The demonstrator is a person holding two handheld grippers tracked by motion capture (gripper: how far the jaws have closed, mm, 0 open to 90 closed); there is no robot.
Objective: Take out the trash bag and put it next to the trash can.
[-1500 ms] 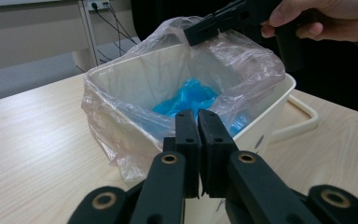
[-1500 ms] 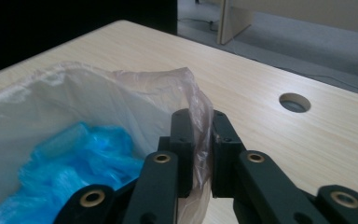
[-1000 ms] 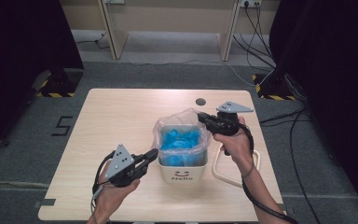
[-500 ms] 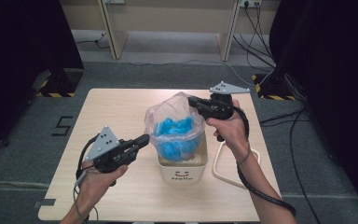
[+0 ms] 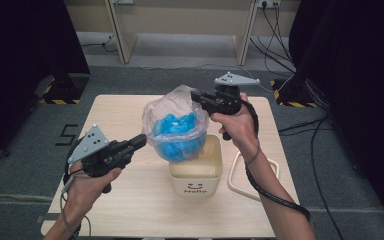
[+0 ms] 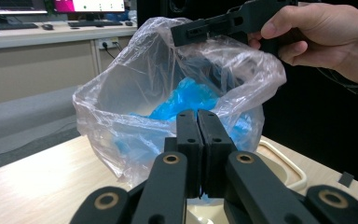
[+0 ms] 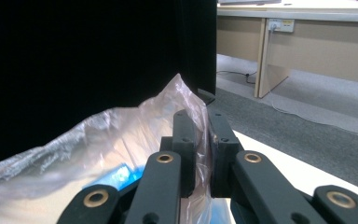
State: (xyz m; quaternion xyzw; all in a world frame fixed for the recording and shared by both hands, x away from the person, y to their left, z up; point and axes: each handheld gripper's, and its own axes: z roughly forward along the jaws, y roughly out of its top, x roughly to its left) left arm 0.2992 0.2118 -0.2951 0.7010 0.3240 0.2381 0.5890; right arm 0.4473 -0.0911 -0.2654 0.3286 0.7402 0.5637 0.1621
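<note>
The clear plastic bag (image 5: 176,131) with blue stuff (image 5: 179,134) inside hung between your two claws, its bottom just above the open mouth of the cream bin (image 5: 196,171) on the wooden table (image 5: 130,200). Your left gripper (image 5: 141,141) was clamped shut on the bag's near rim, with the film pinched between its jaws, and your right gripper (image 5: 196,96) was clamped on the far rim, lifting that edge to a peak. The bin's lid (image 5: 252,177) lay flat on the table below your right wrist, just beside the bin.
</note>
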